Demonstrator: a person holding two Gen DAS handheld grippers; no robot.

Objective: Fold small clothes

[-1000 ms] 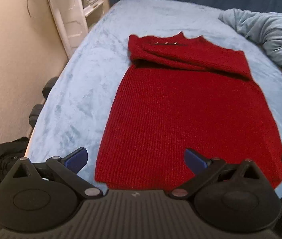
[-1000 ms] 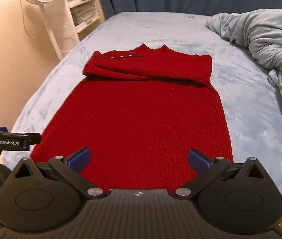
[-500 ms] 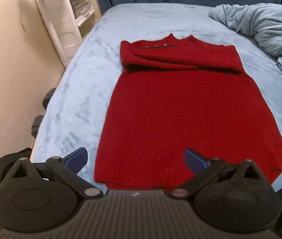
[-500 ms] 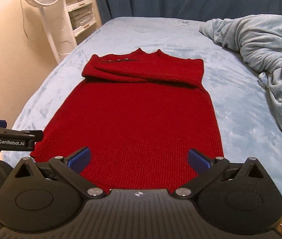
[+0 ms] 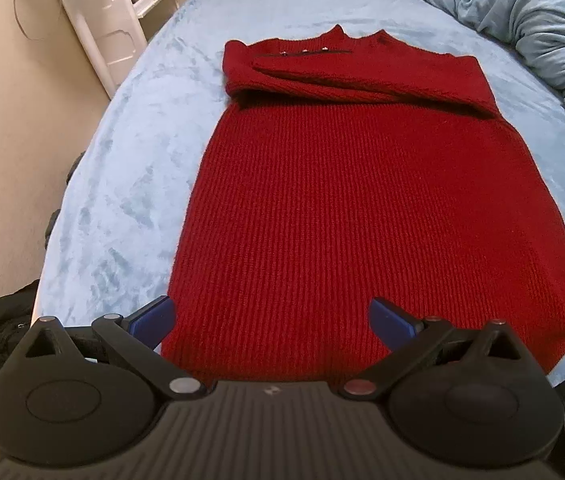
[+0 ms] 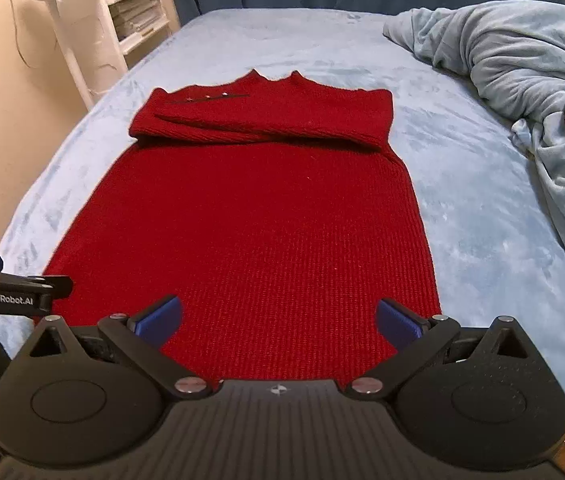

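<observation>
Red knit dress (image 5: 366, 216) lies lengthwise away from both grippers, hem nearest: left gripper (image 5: 270, 318) over its left hem corner, right gripper (image 6: 278, 318) over the right, both wide open, empty.

Ribbed red knit sweater (image 5: 362, 208) lies on plush, velvety light-blue bed cover (image 5: 130, 168).

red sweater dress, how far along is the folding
Done: the red sweater dress lies flat on the bed, its sleeves folded across the chest. In hand: nothing; the left tool and right tool hover open over the near hem. Left: folding the body up from the hem.
</observation>
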